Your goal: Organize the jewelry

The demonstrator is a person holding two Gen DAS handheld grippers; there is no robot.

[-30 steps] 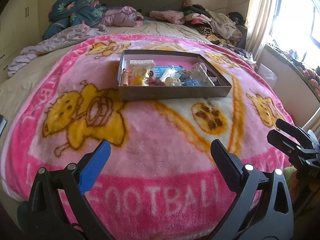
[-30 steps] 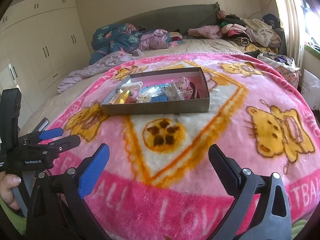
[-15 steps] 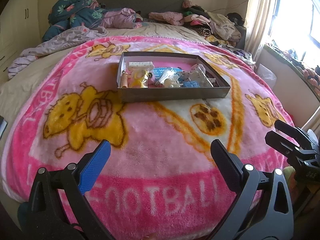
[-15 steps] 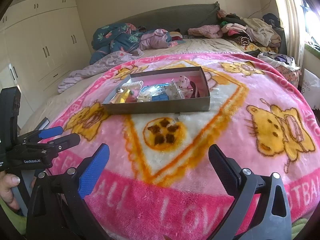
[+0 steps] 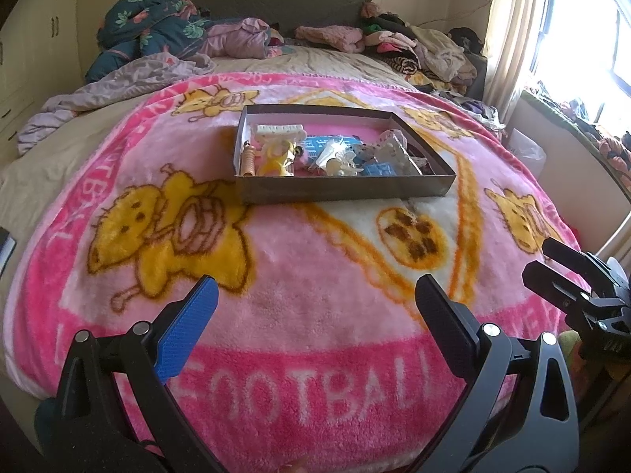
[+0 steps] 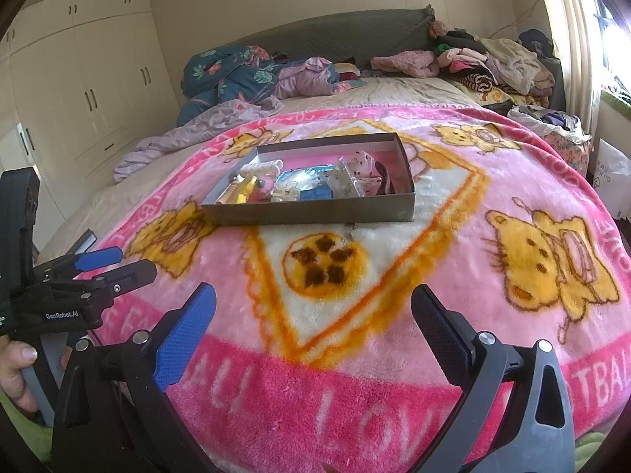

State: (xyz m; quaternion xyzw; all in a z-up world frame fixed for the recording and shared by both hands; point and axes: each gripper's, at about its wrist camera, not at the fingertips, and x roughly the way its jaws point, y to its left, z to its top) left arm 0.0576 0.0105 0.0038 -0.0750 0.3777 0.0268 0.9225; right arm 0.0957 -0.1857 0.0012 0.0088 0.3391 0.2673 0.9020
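Note:
A shallow grey cardboard box [image 5: 339, 193] [image 6: 315, 213] lies on a pink cartoon blanket [image 5: 315, 276] [image 6: 394, 276] in the middle of the bed. It holds several small jewelry packets, a yellow item [image 5: 276, 159] and a blue card [image 6: 311, 193]. A small jewelry piece [image 6: 349, 232] lies on the blanket just in front of the box. My left gripper [image 5: 315, 303] is open and empty over the blanket's near edge. My right gripper [image 6: 313, 307] is open and empty too, to its right. Both are well short of the box.
Piles of clothes and bedding [image 5: 177, 35] [image 6: 493, 63] lie along the headboard. White wardrobes [image 6: 90, 79] stand on the left. A window with a curtain [image 5: 512, 23] is on the right. The left gripper also shows in the right wrist view [image 6: 114, 264].
Both grippers have drifted slightly; the box sits a little lower in the left wrist view. The jaws stay open and empty.

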